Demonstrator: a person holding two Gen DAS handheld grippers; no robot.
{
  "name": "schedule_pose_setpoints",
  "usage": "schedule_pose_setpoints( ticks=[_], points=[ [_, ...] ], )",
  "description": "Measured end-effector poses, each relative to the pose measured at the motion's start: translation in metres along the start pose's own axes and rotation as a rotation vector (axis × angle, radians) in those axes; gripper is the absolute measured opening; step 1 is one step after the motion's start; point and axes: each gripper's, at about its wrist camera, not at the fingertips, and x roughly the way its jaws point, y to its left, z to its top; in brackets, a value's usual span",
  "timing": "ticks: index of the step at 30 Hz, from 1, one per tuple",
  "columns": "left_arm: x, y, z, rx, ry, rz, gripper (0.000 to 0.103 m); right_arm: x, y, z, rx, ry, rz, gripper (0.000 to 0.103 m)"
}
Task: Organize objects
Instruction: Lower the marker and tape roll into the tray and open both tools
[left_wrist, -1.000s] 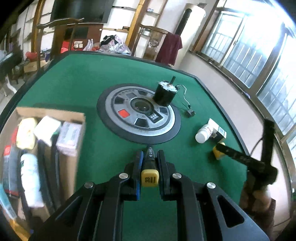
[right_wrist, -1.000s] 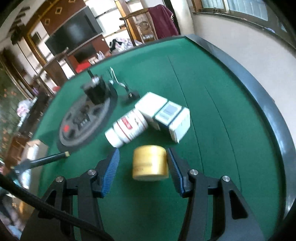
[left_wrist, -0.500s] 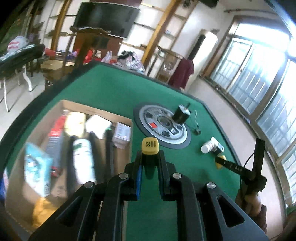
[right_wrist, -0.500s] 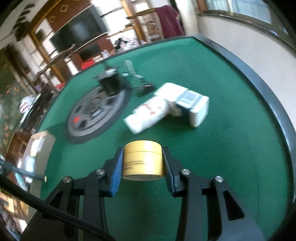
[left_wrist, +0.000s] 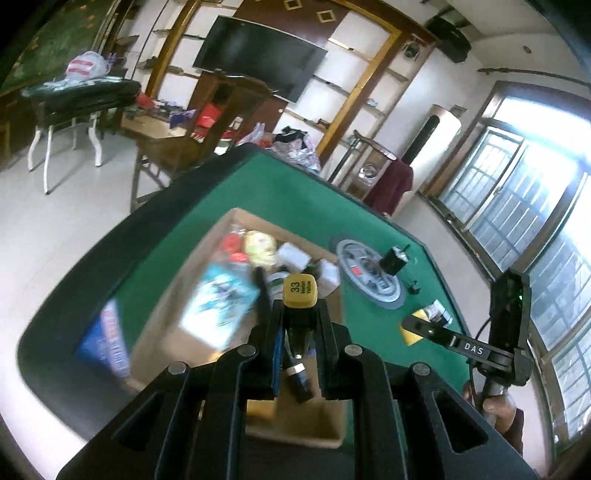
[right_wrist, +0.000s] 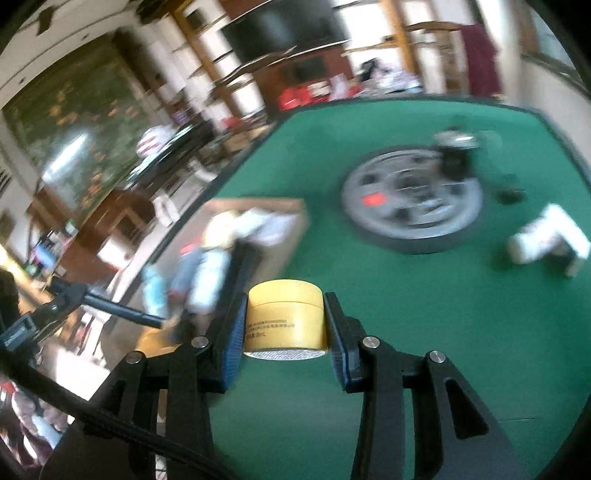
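**Crowded box below, open felt beside**

Under the left claw (left_wrist: 299, 345), the brown cardboard box (left_wrist: 295, 430) is packed with blurred goods; only its near corner shows bare floor. Ahead of the right claw (right_wrist: 285, 325), green felt tabletop (right_wrist: 424, 332) lies open up to the round grey disc (right_wrist: 412, 201).

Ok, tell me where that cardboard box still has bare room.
The cardboard box is crowded at its far end and middle with packets. Bare bottom shows only at the near corner, below the marker in the left gripper.
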Motion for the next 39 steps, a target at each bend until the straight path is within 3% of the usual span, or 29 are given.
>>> schedule_pose_setpoints(
  ticks=[6, 10, 13, 20, 30, 34, 39],
  points=[
    [0.000, 0.027, -0.005, 0.022, 0.076, 0.029, 0.012, 0.055, 0.052, -0.014, -0.050, 0.137, 0.110, 0.038],
    [0.028, 0.038, 0.001, 0.044, 0.152, 0.087, 0.012, 0.094, 0.070, -0.023, -0.079, 0.217, 0.104, 0.038],
    [0.052, 0.041, 0.010, 0.033, 0.185, 0.077, 0.013, 0.116, 0.072, -0.025, -0.063, 0.257, 0.109, 0.038],
    [0.084, 0.041, 0.030, 0.052, 0.163, 0.092, 0.013, 0.129, 0.068, -0.011, -0.046, 0.253, 0.038, 0.038],
    [0.130, 0.041, 0.046, 0.051, 0.208, 0.121, 0.014, 0.134, 0.079, 0.001, -0.076, 0.238, -0.034, 0.038],
    [0.158, 0.037, 0.044, 0.083, 0.272, 0.150, 0.013, 0.126, 0.073, -0.006, -0.092, 0.251, -0.037, 0.038],
    [0.153, 0.024, 0.036, 0.137, 0.271, 0.163, 0.013, 0.120, 0.080, -0.020, -0.164, 0.255, -0.075, 0.038]
  ],
)
